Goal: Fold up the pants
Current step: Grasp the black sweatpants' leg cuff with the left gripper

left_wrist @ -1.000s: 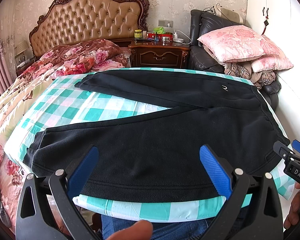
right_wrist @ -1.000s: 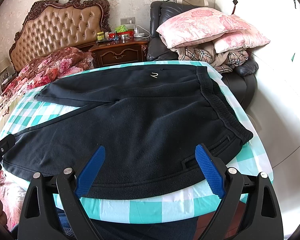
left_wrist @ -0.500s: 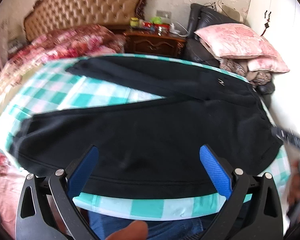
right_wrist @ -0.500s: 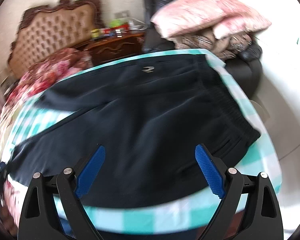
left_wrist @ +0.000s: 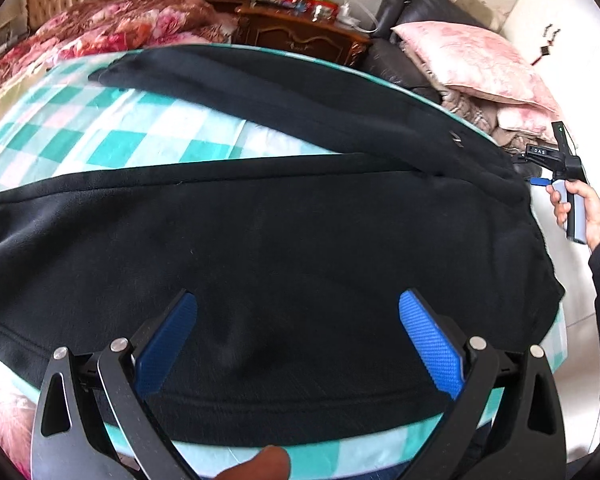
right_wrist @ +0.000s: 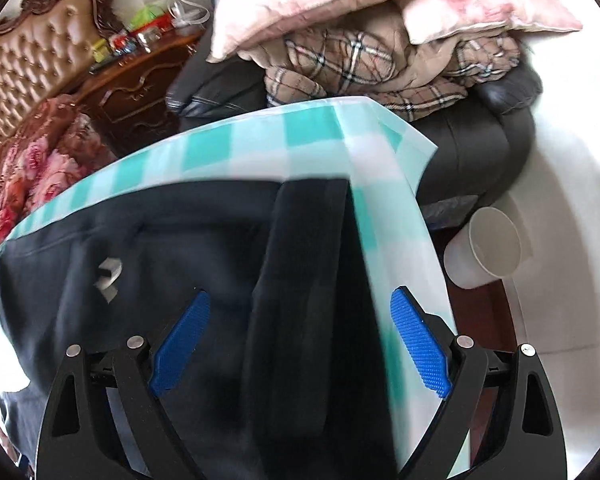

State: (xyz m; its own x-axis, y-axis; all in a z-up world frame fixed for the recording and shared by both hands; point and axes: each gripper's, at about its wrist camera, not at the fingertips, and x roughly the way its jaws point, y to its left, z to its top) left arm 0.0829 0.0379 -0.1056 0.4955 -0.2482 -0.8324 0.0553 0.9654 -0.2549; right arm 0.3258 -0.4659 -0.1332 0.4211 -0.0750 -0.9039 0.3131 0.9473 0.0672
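We see the soft black pants lying flat on a table with a green and white checked cloth. The two legs spread apart toward the left, and bare cloth shows between them. The waist end sits at the right, close to the right edge of the table.

Our left gripper hangs above the near leg, close to the near table edge. Its blue pads are wide apart and hold nothing. A thin strip of checked cloth shows between the pants and that near edge.

Our right gripper hangs over the far waist corner, where the thick waistband runs. Its fingers are spread wide too, with nothing between them. A small white logo shows on the pants just left of it. Some bare cloth lies past the waistband, then the table corner.

Beyond that corner are a dark leather chair, a pink pillow and a white paper cup on the floor.
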